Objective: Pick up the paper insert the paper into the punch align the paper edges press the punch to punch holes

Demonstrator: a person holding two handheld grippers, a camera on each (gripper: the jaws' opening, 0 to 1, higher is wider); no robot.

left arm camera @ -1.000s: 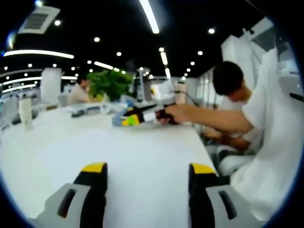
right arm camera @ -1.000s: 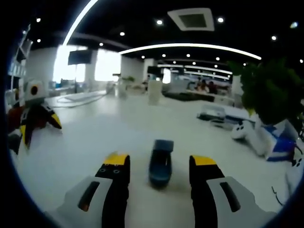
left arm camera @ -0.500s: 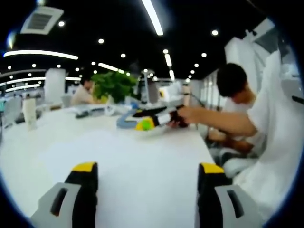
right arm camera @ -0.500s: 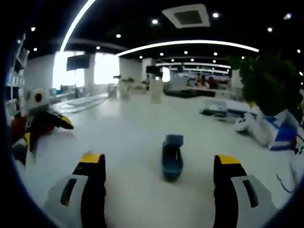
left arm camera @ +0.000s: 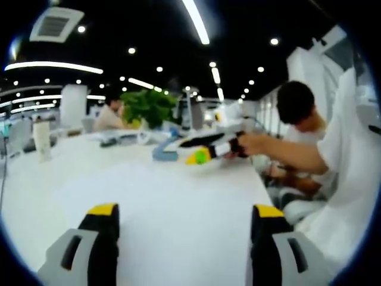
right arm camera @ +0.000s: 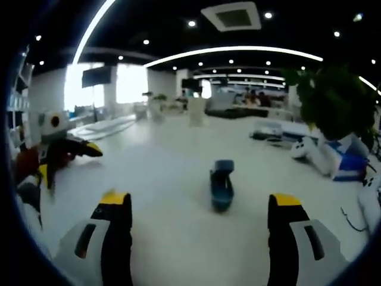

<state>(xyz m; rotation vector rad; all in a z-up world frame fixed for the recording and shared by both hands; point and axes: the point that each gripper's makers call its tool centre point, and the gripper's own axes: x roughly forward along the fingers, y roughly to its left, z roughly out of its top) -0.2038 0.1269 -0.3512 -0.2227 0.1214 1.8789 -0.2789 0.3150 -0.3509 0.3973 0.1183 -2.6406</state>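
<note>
Yellow-tipped black jaws stand wide apart at the bottom of both views, nothing between them. The left hand-held gripper hovers low over the smooth white desk, and the right hand-held gripper does the same, both empty.

Straight ahead of the right hand-held gripper, just beyond its jaws and a touch right of the midline, sits the small dark-blue hole punch, end-on to the camera, its lever raised at the far end. It looks compact and stiff, the sort of thing that stays put under a downward press on the lever.

The paper is hard to call: the left gripper view shows a faint paler rectangle lying flat on the desk ahead of those jaws, possibly the sheet, but white on white leaves it uncertain. If so, it will be light, floppy and slippery; take it by a near edge, pinched gently so it doesn't crease.

Further off, a person in a white shirt works another gripper at the same desk. Beyond that, a leafy green plant.
</note>
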